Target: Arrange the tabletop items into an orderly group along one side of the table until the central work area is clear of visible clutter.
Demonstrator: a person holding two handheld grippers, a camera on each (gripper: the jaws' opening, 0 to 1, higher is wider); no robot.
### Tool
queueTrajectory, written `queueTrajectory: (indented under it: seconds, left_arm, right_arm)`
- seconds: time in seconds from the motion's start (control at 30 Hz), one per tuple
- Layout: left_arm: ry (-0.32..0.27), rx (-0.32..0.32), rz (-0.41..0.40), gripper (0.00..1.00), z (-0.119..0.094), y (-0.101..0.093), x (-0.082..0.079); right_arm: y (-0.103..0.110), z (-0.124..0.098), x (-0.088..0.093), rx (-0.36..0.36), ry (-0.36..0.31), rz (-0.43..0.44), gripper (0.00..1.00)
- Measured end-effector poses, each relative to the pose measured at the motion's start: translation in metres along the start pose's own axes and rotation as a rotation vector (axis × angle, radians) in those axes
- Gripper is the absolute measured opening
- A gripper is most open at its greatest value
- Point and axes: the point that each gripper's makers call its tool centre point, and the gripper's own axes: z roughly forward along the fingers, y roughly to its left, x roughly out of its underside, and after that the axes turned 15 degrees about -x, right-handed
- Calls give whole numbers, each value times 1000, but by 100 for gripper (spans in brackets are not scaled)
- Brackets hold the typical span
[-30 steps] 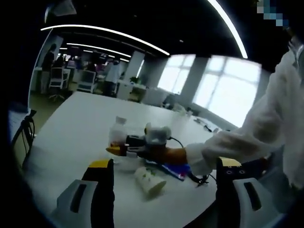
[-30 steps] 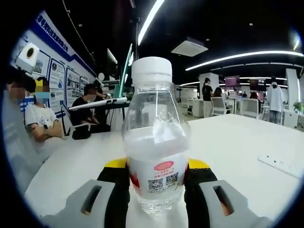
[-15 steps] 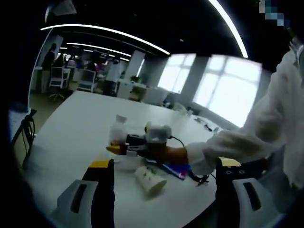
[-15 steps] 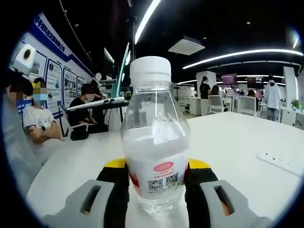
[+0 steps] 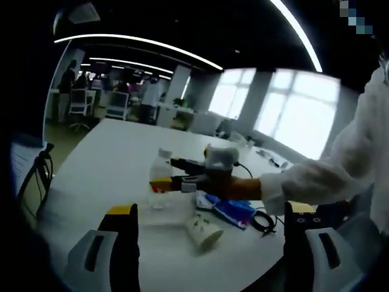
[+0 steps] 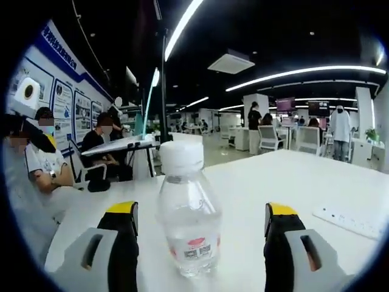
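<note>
My right gripper (image 6: 200, 243) has its jaws spread wide, with the bottle (image 6: 187, 216) standing upright on the table (image 6: 292, 182) between them and touching neither, so I judge it set down and free. The same bottle (image 5: 160, 182) stands in the left gripper view, right at the tips of the right gripper (image 5: 176, 182), toward the middle of the white top rather than at an edge. Just beside it lie a paper cup (image 5: 203, 230) on its side, a blue packet (image 5: 230, 210) and a black cable (image 5: 262, 222), all loosely bunched. My left gripper (image 5: 209, 243) is also spread open and holds nothing, hanging well back from that cluster. The main risk I see is clipping the bottle as I pull the right hand away: it is tall, light and nearly empty by the look of it, and a brush from either jaw would tip it into the cup. The cup itself could roll if nudged, since it rests on its curved wall. The cable loop could snag a jaw and drag its neighbours. A power strip (image 6: 349, 219) lies off to one side, well apart.
</note>
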Motion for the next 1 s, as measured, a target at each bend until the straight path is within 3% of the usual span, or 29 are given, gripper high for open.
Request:
queueTrajectory:
  seconds: [0.3,0.47,0.67,0.77,0.87,1.0]
  left_arm:
    - [8,13,7,97,-1,-4,1]
    - [11,1,9,97,-3,-3,1]
    - [11,4,14,97,-4,-5,-2]
    - [33,1,26,97,0,-4,3]
    - [73,-27,97,97,0,2,12]
    - [66,-12,69,97,-1,-2,10]
  right_arm:
    - [13,-26,-14,12,21,-9,84]
    - [22,-33,-17,25,62,-9,82]
    - [29,-42,-25,36,66,-18,82]
    - [32,-47,-25,43,79,-20,81]
    - [35,-54,-29,56,77,-11,80]
    - [39,-62,-29,49,99,-21,80]
